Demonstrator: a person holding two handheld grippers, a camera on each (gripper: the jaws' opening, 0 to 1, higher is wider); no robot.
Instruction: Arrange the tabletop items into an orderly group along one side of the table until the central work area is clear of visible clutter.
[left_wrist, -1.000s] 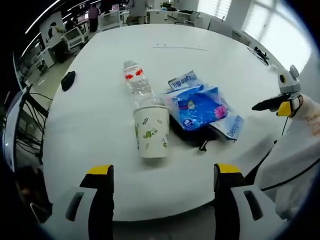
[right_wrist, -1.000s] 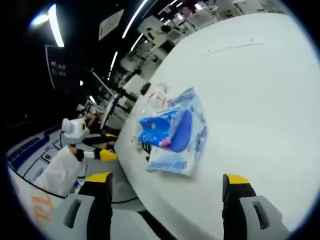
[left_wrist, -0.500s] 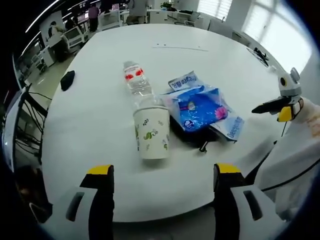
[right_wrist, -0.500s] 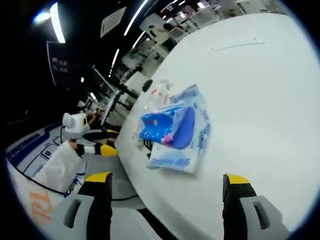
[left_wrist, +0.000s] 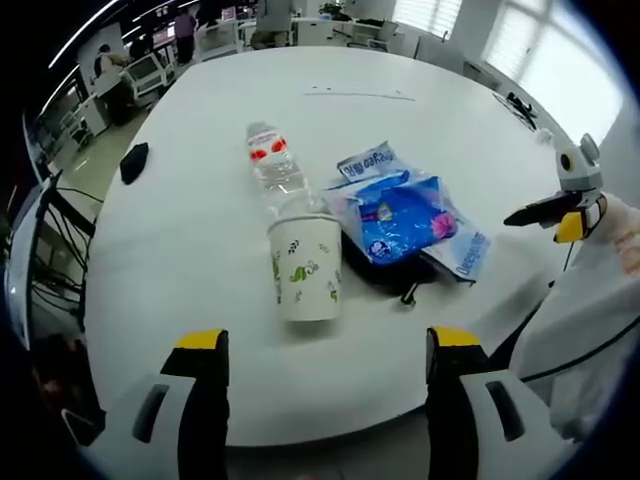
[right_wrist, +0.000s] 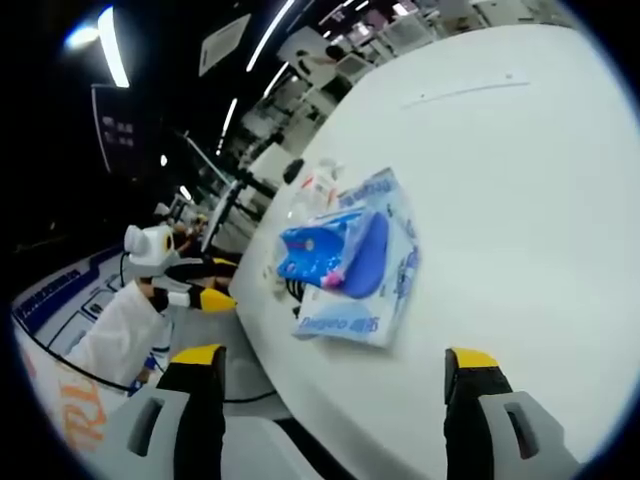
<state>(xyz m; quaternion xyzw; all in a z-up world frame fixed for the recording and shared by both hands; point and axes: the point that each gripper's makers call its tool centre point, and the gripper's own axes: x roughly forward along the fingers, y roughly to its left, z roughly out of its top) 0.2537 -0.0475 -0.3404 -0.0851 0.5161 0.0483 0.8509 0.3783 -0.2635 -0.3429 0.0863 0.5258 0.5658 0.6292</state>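
In the left gripper view a white paper cup (left_wrist: 306, 266) with green leaf prints stands upright on the white table (left_wrist: 200, 200). A clear water bottle (left_wrist: 271, 165) with a red label lies just behind it. To the cup's right lies a blue plastic packet (left_wrist: 405, 215) over a dark item. My left gripper (left_wrist: 325, 395) is open, short of the cup near the table's edge. The other gripper (left_wrist: 560, 205) hangs at the right beyond the edge. In the right gripper view the blue packet (right_wrist: 350, 265) lies ahead and my right gripper (right_wrist: 328, 400) is open. The left gripper (right_wrist: 195, 290) shows at the left.
A small black object (left_wrist: 134, 161) lies near the table's far left edge. A thin line (left_wrist: 360, 94) marks the far part of the tabletop. A person's white sleeve (left_wrist: 590, 310) hangs at the right. Desks and chairs stand beyond the table.
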